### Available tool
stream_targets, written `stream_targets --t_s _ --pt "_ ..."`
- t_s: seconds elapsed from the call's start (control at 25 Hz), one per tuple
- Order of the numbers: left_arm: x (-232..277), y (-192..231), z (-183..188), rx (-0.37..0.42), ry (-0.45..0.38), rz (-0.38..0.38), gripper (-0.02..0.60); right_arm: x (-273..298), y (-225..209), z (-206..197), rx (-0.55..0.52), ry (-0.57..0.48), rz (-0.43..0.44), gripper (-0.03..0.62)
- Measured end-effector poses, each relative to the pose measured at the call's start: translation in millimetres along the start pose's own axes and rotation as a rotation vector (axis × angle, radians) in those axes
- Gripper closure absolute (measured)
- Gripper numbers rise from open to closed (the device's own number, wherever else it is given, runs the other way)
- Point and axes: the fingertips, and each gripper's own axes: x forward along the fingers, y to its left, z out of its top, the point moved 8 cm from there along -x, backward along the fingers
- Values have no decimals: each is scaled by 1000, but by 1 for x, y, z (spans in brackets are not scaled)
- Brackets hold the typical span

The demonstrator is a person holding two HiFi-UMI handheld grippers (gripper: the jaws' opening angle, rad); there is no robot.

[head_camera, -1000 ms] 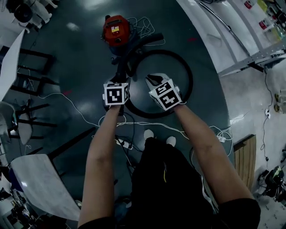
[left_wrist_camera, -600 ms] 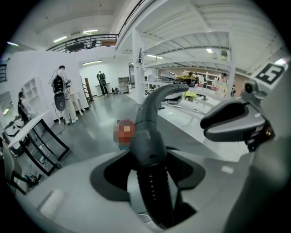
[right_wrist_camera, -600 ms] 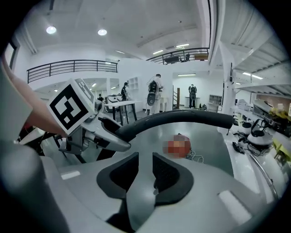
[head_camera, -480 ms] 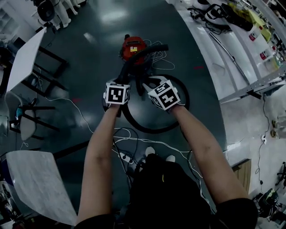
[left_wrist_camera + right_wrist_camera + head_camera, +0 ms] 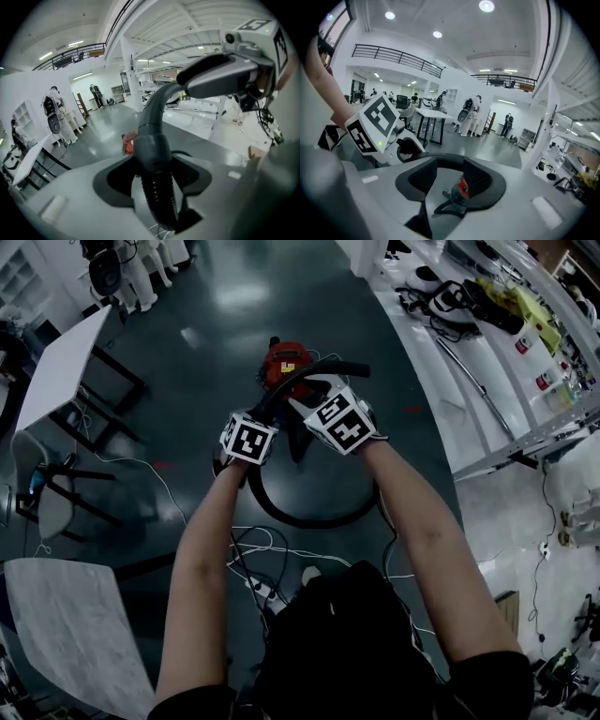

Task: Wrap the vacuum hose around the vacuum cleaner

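Hose (image 5: pixel 309 521) lies partly as a slack loop on the floor (image 5: pixel 216 324), in the lower middle of the head view. The rest is lifted between the two tools. The left tool (image 5: pixel 154 177) is clamped on the ribbed hose just below its smooth cuff. From there the hose's long axis runs straight away from the tool, up the frame, then bends toward the upper right into the grey handle end (image 5: pixel 220 77).

The right tool (image 5: pixel 450 183) sits just beside that handle end. Its jaws are opening and nothing is between them. Through the gap only the red vacuum cleaner (image 5: pixel 461 191) shows, well apart on the floor.

In the head view the cleaner stands beyond both tools, toward the top centre, while the slack loop lies below them, nearer the person. The coming move therefore likely means carrying the held length forward, up the frame, to the cleaner's body and round it. The left tool has the hose, and the free right tool is nearer the handle end to guide it.
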Motion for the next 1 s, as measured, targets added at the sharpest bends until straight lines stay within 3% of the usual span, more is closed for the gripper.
stream_targets --t_s 0.2,0.4,0.52,0.68,0.88,0.96,1.0 --pt "-4 3 15 6 -44 -31 337 10 -8 14 -187 49 60 337" --pt "5 0 23 4 -32 -107 338 20 -22 11 -500 136 108 292" --pt "6 1 36 82 -20 -112 337 32 -29 13 -666 180 144 292" --pt "16 -7 58 65 -36 -131 339 39 -50 4 -795 227 190 289" --pt "33 -21 90 120 -56 -179 339 53 -69 -14 -976 291 228 298" --pt "41 -29 101 156 -64 -210 339 58 -74 -24 -1063 310 230 344" --pt "44 -31 106 170 -65 -220 339 61 -77 -28 -1098 319 226 407"
